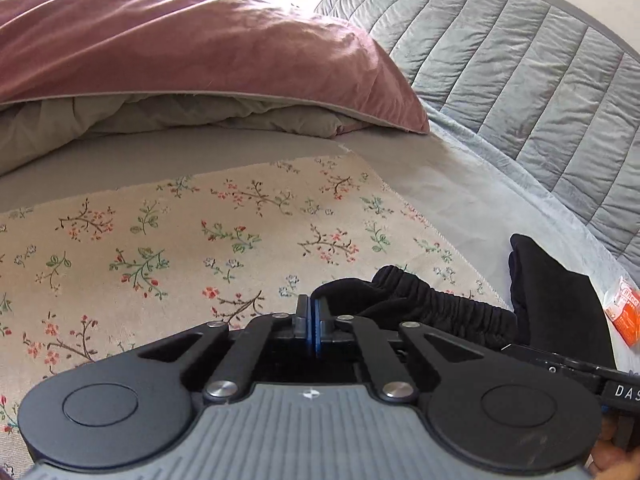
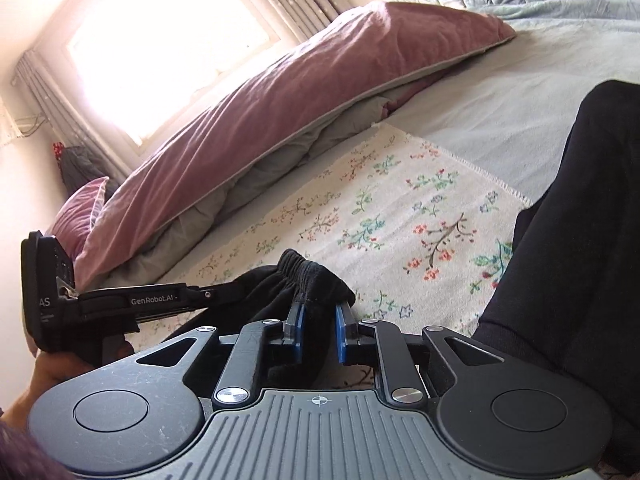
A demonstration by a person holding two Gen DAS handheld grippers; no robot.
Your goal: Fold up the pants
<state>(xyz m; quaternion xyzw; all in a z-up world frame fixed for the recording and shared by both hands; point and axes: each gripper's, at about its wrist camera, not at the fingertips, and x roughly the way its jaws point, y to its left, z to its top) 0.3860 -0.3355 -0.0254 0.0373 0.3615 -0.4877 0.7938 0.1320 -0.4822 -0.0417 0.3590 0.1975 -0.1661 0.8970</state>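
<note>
Black pants (image 2: 304, 280) on floral cloth (image 1: 160, 240), waistband pinched by clenched left gripper (image 1: 311, 320), bunched between right gripper (image 2: 320, 328) pads too.

You have two claws, left (image 1: 311, 322) and right (image 2: 320, 330), one pants (image 2: 304, 280), one floral cloth (image 1: 168, 240), two pink pillows (image 2: 256, 136).

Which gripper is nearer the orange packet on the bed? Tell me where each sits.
Right. The right gripper holds the black pants on the side toward the orange packet; the left gripper grips them farther off, with the right one between.
</note>
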